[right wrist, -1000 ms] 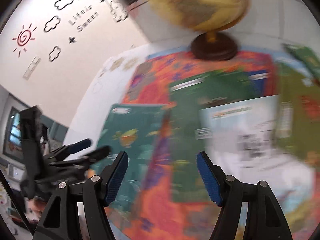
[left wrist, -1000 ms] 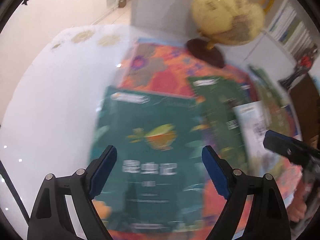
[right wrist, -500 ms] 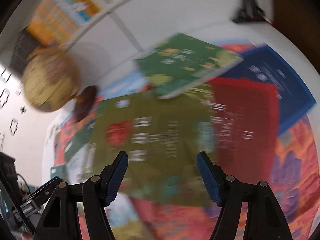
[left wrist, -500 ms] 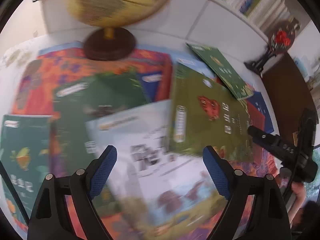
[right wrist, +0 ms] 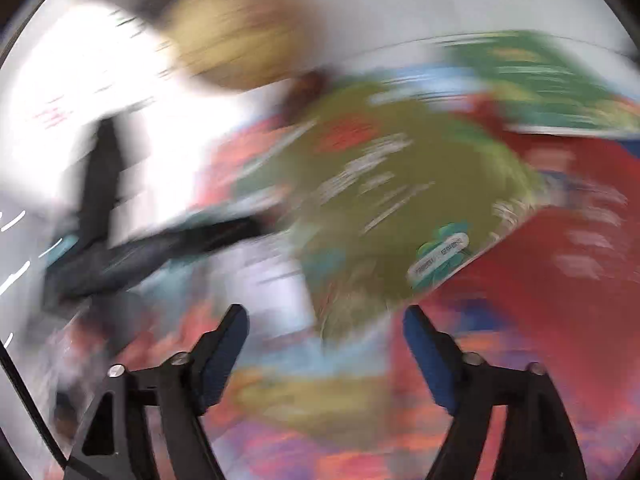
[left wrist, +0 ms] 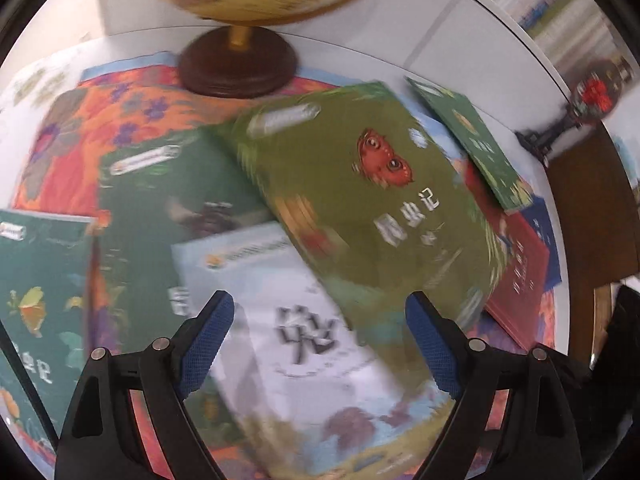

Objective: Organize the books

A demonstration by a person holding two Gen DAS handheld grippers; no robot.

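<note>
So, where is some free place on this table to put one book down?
Bare white table shows at the far left, beside the orange floral cloth, and a strip lies behind the globe base along the wall. The middle is crowded: the olive book, dark green book and white book overlap.

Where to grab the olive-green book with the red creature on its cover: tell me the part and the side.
Take the olive-green book by its near right corner, coming from the near-right. It lies flat on top of the pile, and that corner overhangs the red book, so a finger could probably slip under there.
</note>
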